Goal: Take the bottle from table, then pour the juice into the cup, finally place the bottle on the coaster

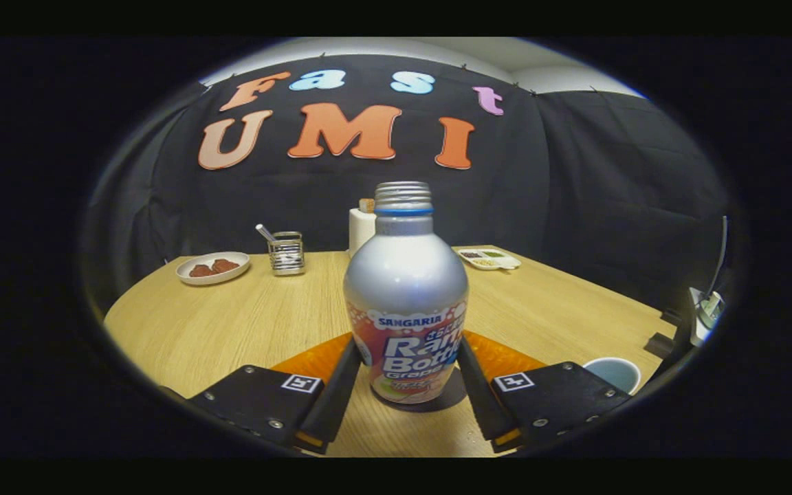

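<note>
Two fingers of the claw (406, 385) press on either side of an upright silver bottle (405, 302), closed on its lower body. Its cap is off. It stands on an orange coaster (313, 361) on the wooden tabletop (231, 323). A cup (614, 372) sits just right of the fingers. Beyond the bottle lie a plate (212, 267), a utensil holder (287, 253) and a small tray (489, 258).

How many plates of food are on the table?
2. A round plate with brown pieces sits at the far side, beside the metal holder. A divided tray sits farther across, beyond the bottle, which stands between the fingers. More may hide behind the bottle.
</note>
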`<state>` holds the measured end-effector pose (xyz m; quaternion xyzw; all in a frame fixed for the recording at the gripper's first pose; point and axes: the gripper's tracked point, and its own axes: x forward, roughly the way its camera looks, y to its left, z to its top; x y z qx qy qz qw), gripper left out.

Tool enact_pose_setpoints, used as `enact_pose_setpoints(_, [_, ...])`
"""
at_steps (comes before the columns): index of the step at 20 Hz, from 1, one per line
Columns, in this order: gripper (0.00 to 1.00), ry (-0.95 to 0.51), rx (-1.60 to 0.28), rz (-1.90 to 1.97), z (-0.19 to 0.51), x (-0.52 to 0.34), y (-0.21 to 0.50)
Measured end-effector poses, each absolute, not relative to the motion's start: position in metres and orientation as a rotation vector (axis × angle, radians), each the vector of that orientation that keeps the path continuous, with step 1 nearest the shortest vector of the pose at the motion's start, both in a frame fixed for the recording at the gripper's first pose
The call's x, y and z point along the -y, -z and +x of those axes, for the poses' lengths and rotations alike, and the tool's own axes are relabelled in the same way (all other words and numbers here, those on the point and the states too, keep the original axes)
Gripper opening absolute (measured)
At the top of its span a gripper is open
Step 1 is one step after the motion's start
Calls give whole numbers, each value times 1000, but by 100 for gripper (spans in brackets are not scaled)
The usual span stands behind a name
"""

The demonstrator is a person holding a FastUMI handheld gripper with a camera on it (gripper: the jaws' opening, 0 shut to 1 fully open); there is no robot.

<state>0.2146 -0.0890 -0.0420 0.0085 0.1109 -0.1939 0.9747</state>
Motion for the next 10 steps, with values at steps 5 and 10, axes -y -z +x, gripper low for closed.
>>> enact_pose_setpoints(5, [78, 415, -253, 48, 211, 98, 55])
enact_pose_setpoints(10, [81, 433, -255, 27, 204, 99, 56])
